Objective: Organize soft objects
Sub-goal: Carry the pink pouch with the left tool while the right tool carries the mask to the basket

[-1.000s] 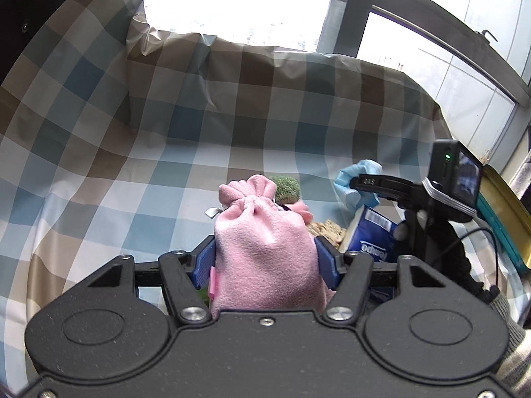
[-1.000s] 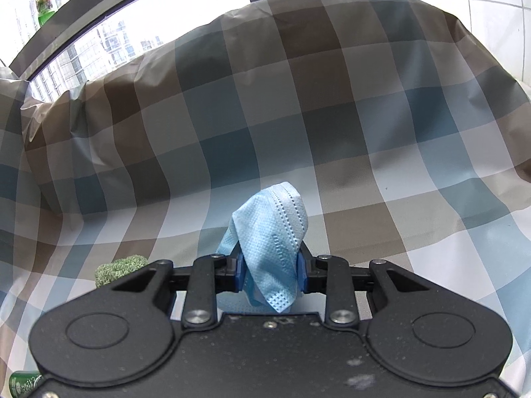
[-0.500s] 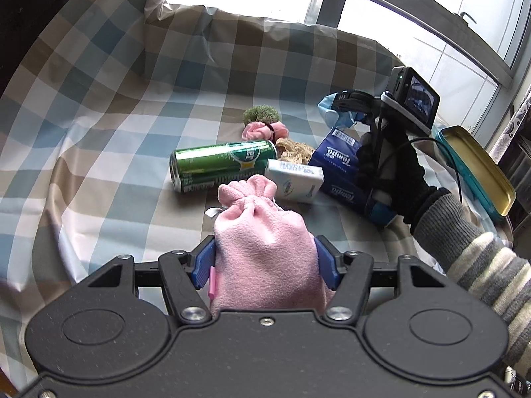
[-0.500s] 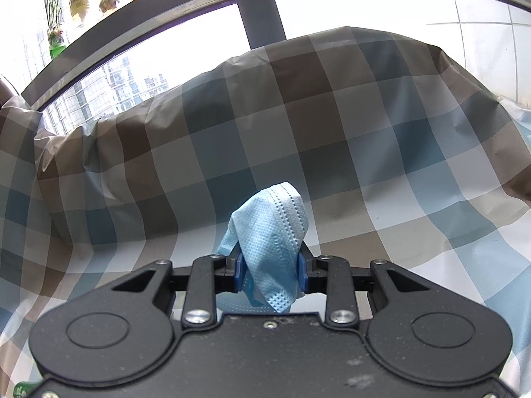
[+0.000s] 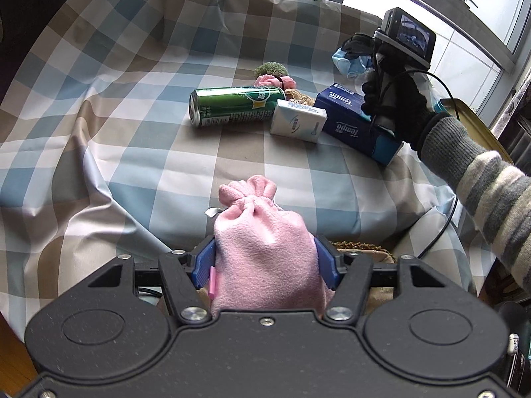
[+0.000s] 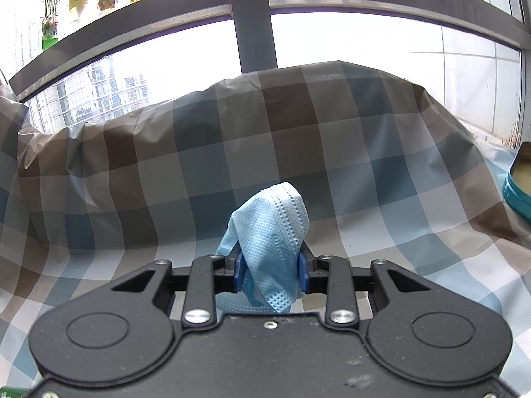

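Observation:
My left gripper [image 5: 265,258] is shut on a pink fleece drawstring pouch [image 5: 262,232], held above the near edge of the checked tablecloth [image 5: 139,126]. My right gripper [image 6: 270,267] is shut on a crumpled light blue face mask [image 6: 270,229], raised above the cloth; it also shows at the far right in the left wrist view [image 5: 351,61]. A pink scrunchie [image 5: 275,81], a green fuzzy scrunchie [image 5: 270,68] and a beige mesh item [image 5: 298,94] lie behind the can.
A green can [image 5: 235,106] lies on its side. Beside it are a white tissue pack [image 5: 297,119] and a blue Tempo tissue box [image 5: 355,126]. A teal-rimmed tin [image 6: 519,182] sits at the right. A woven basket rim [image 5: 361,247] shows below the left gripper.
My left gripper has pulled back and up with the pouch, so the can and packs now show farther away. My right gripper has lifted with the mask and tilted toward the window.

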`<state>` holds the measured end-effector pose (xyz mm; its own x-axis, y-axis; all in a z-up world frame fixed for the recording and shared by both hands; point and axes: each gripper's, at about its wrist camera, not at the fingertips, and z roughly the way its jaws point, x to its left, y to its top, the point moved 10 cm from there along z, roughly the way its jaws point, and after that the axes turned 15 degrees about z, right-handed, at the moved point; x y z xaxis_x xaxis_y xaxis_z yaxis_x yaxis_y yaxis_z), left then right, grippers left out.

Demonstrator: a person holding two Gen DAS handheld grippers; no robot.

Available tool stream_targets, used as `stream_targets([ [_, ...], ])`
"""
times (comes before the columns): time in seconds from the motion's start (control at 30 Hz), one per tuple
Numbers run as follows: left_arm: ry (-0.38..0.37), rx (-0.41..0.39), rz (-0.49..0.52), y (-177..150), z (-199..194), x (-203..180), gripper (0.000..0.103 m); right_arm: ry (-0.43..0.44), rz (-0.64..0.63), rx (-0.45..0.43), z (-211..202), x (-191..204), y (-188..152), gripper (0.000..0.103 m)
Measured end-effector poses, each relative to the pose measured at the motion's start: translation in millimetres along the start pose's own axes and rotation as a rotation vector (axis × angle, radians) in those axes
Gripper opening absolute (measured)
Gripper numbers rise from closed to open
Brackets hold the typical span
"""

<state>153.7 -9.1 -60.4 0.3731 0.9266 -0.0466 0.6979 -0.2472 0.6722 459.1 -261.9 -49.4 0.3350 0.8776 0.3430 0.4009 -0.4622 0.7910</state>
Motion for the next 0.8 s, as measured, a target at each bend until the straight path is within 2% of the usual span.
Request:
stream_targets([
  [0.13, -0.023, 0.005, 0.002, -7, -2, -7, 0.058, 0.053, 0.025, -0.041, -41, 6, 25, 0.03],
  [0.23, -0.033, 0.001, 0.01, -10, -4, -12, 0.058, 0.126, 0.047, -0.094, -91, 9, 45, 0.03],
  [0.37, -0.04, -0.002, 0.017, -14, -6, -18, 0.058, 0.226, 0.057, -0.135, -162, 7, 54, 0.032],
  [0.6, -0.064, -0.013, 0.026, -20, -16, -32, 0.058, 0.307, -0.018, -0.188, -286, -6, 34, 0.032],
  [0.8, -0.142, 0.01, 0.04, -33, -23, -52, 0.058, 0.358, -0.018, -0.152, -359, -20, -7, 0.032],
])
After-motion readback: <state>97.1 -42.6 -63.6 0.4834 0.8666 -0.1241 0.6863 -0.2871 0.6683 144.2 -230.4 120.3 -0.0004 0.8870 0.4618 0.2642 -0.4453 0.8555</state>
